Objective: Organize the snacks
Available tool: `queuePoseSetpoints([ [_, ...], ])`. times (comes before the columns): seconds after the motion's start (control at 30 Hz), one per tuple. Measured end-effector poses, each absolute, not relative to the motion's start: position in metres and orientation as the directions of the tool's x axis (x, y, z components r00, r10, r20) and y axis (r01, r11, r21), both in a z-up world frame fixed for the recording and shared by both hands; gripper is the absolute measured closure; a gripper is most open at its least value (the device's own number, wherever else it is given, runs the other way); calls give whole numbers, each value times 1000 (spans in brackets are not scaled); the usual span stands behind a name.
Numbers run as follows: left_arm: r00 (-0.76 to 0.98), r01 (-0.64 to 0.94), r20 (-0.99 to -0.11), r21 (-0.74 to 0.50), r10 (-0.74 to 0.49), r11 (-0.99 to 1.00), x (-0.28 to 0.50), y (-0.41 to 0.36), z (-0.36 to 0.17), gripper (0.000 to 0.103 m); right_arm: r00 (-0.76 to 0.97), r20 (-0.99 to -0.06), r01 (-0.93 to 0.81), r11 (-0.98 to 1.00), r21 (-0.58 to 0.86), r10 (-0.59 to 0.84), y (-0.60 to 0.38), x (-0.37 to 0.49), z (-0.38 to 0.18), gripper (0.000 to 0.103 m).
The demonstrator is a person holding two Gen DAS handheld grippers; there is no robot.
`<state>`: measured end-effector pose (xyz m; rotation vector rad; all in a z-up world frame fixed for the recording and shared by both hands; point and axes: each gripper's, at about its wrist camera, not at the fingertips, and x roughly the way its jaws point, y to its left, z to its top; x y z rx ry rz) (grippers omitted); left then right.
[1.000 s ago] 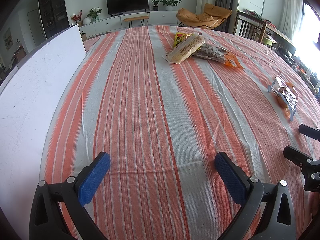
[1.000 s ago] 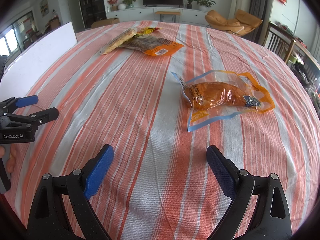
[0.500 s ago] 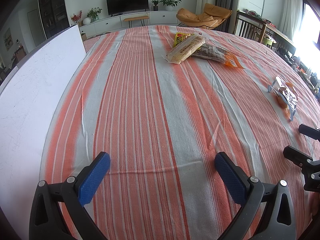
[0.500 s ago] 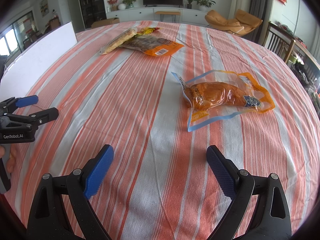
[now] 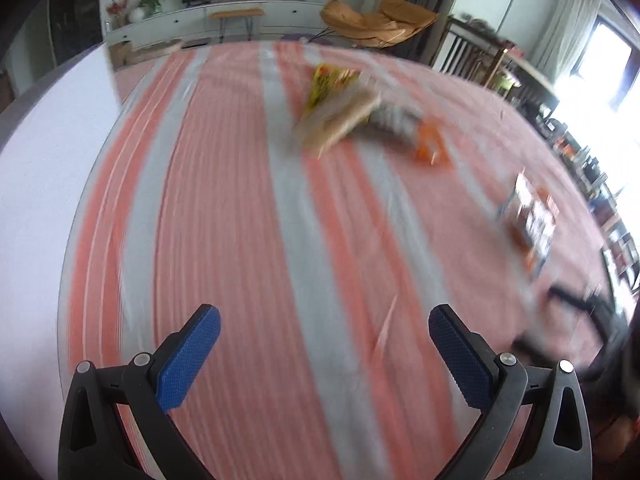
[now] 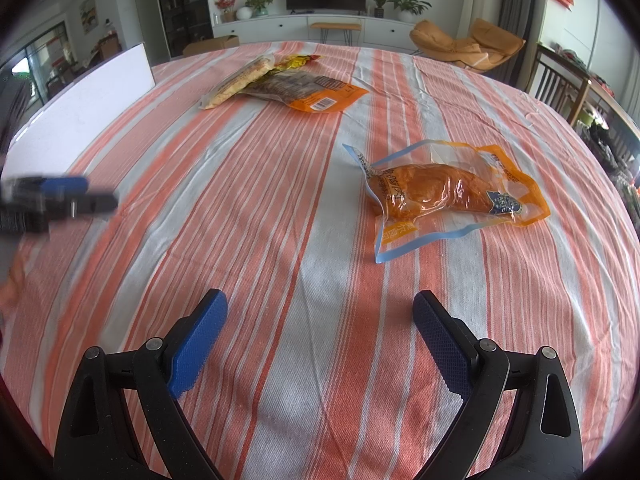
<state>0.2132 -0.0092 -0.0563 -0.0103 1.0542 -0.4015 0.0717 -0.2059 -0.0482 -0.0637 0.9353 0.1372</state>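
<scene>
Two grippers, left (image 5: 324,352) and right (image 6: 320,336), are hovering wide-jawed and empty at lower frame, seemingly readying to gather snack bags: pile (image 6: 280,84) upper centre, pouch (image 6: 448,192) right.

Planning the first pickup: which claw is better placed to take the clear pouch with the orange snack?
Right, probably. The right claw is open and the clear pouch lies just ahead, slightly right. The left claw, also open, sees it far off to its right, and its view is blurred.
</scene>
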Motion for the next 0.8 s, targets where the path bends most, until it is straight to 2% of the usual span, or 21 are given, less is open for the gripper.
queuePoseSetpoints([
  [0.1, 418, 371, -840, -190, -346, 909, 256, -31, -42, 0, 586, -806, -145, 989, 5, 90, -206, 72, -48, 7],
  [0.23, 467, 421, -851, -26, -241, 907, 312, -63, -46, 1, 586, -806, -145, 989, 5, 90, -206, 71, -48, 7],
  [0.3, 483, 435, -845, 6, -228, 901, 330, -71, -53, 2, 586, -806, -145, 989, 5, 90, -206, 72, -48, 7],
  [0.4, 476, 472, -839, -8, -263, 882, 348, -77, -65, 14, 586, -806, -145, 989, 5, 90, -206, 71, -48, 7],
  [0.43, 462, 489, -841, -24, -282, 872, 350, -80, -68, 27, 586, -806, -145, 989, 5, 90, -206, 71, -48, 7],
  [0.47, 440, 507, -844, -49, -307, 861, 353, -81, -72, 48, 586, -806, -145, 989, 6, 90, -206, 71, -48, 7],
  [0.5, 418, 522, -831, -112, -368, 846, 351, -78, -70, 57, 585, -806, -145, 989, 6, 90, -206, 71, -48, 7],
  [0.53, 412, 518, -819, -151, -400, 842, 350, -75, -67, 74, 585, -806, -145, 989, 5, 90, -206, 71, -48, 6],
  [0.63, 414, 474, -806, -205, -422, 856, 332, -62, -61, 74, 583, -807, -147, 989, 7, 92, -206, 73, -49, 6],
  [0.8, 379, 319, -867, -206, -324, 925, 254, -25, -52, 74, 583, -807, -147, 989, 7, 92, -206, 73, -49, 6],
])
